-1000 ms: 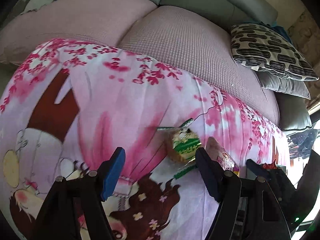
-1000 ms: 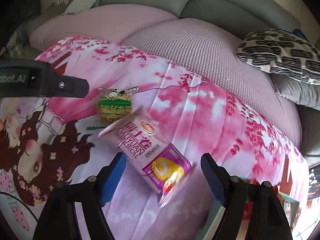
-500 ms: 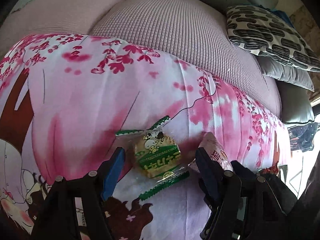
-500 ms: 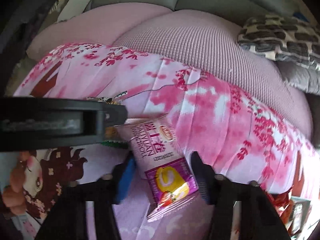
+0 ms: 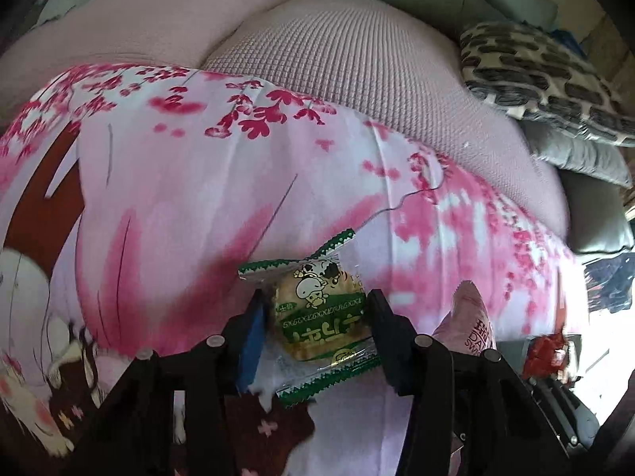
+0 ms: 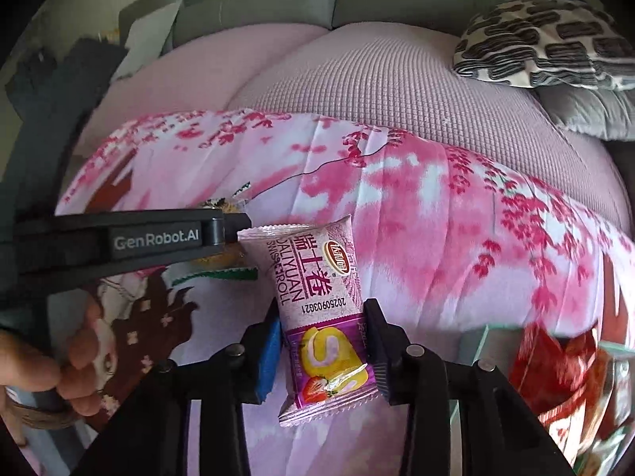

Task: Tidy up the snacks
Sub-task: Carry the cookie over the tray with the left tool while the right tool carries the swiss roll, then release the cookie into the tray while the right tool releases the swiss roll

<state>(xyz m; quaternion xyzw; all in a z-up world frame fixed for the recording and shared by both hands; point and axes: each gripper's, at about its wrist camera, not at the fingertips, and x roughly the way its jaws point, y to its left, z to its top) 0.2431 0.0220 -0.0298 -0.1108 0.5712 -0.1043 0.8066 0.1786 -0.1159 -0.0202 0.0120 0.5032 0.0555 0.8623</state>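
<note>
Mid-cloth, left gripper [image 5: 315,319] pinches green cookie [image 5: 317,313]; right gripper [image 6: 323,341] apparently pinches Swiss roll [image 6: 317,309].

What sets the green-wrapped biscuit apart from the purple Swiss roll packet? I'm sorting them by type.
The green-wrapped biscuit is round, in clear film with green zigzag ends and a cartoon cow; the purple Swiss roll packet is a longer, opaque pink-purple pillow pack picturing a roll and strawberry. The biscuit sits in the left hand-held gripper, the roll in the right hand-held gripper. Both are single sealed snacks, pinched over the pink floral blanket.
</note>
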